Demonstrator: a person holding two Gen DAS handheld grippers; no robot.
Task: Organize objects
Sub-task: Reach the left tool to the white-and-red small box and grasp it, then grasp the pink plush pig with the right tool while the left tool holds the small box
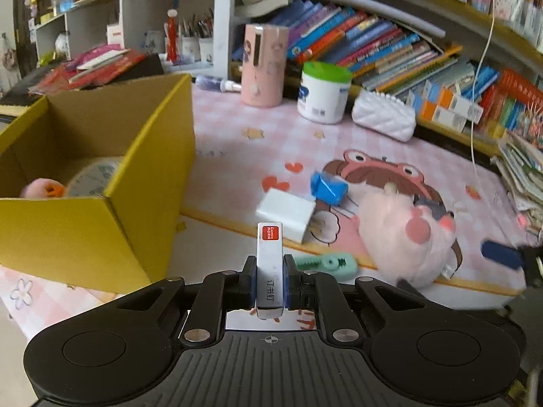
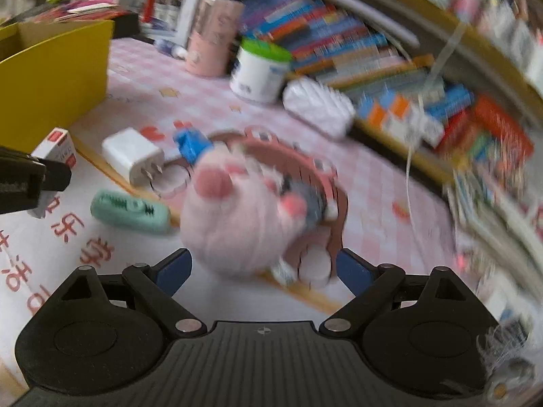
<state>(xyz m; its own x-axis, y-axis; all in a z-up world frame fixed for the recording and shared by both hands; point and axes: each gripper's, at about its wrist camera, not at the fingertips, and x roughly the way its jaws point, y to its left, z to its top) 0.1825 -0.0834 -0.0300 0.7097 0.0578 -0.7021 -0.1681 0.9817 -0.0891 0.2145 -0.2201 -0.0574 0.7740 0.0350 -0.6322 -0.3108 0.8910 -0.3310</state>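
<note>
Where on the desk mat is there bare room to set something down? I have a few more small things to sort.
Bare mat lies between the yellow box and the white charger, running back to the pink cup and white tub. It is crowded around the plush toy, blue packet and green clip.

Brightness: both views are evenly lit by soft, diffuse light; no single source is seen.
Shadows: only faint, soft-edged ones are cast, as beside the yellow box (image 1: 101,183).
Glare: the white charger (image 1: 286,211) is washed out nearly to plain white.
Blur, left wrist view: mild; the print on the staple box (image 1: 269,264) is readable.
Blur, right wrist view: heavy smearing is seen, strongest over the books (image 2: 339,51) and the plush toy (image 2: 244,217).
Distortion: shelves are bent into curves, and corners are darkened.
</note>
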